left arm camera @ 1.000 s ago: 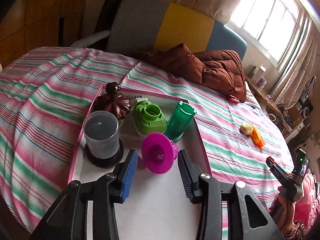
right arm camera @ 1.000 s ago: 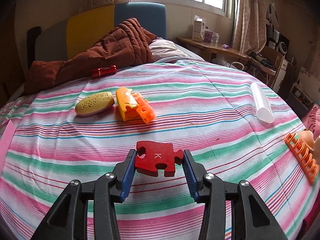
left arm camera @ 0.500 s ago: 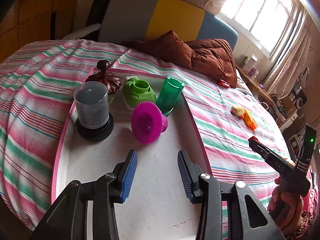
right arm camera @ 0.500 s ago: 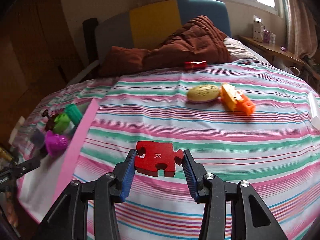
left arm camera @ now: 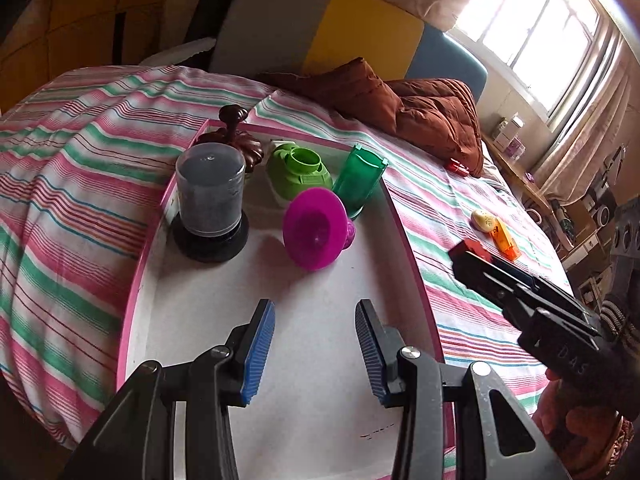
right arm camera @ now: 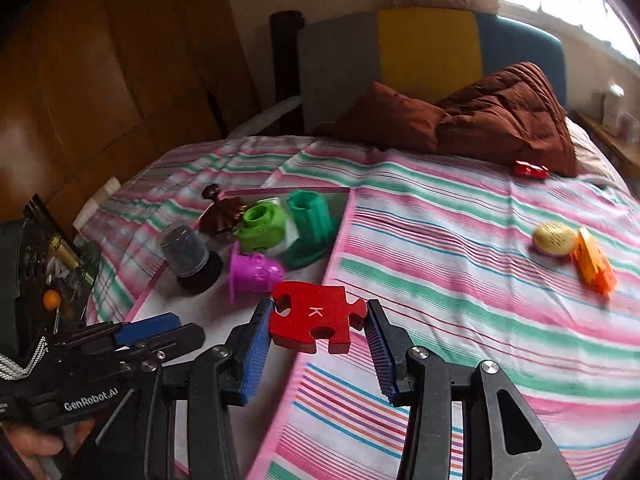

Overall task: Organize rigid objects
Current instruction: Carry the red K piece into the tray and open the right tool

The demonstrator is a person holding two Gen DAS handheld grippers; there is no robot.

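My right gripper (right arm camera: 318, 326) is shut on a red puzzle piece (right arm camera: 316, 320) marked K and holds it above the right rim of the pink-edged white tray (right arm camera: 336, 248). In the left wrist view it comes in from the right (left arm camera: 466, 254). My left gripper (left arm camera: 315, 344) is open and empty above the bare near part of the tray (left arm camera: 320, 380). On the tray's far end stand a magenta funnel (left arm camera: 314, 232), a green cup (left arm camera: 358, 182), a lime green piece (left arm camera: 298, 172), a grey cylinder on a black base (left arm camera: 210, 200) and a brown wooden knob (left arm camera: 236, 136).
On the striped bedspread to the right lie a yellow oval (right arm camera: 554, 238), an orange toy (right arm camera: 594, 266) and a small red car (right arm camera: 530, 169). A brown quilt (right arm camera: 480, 116) lies by the headboard. A wooden wardrobe stands to the left.
My right gripper has swung left with the red puzzle piece, from over the bedspread to the tray's right rim. My left gripper has drawn back from the magenta funnel, still open.
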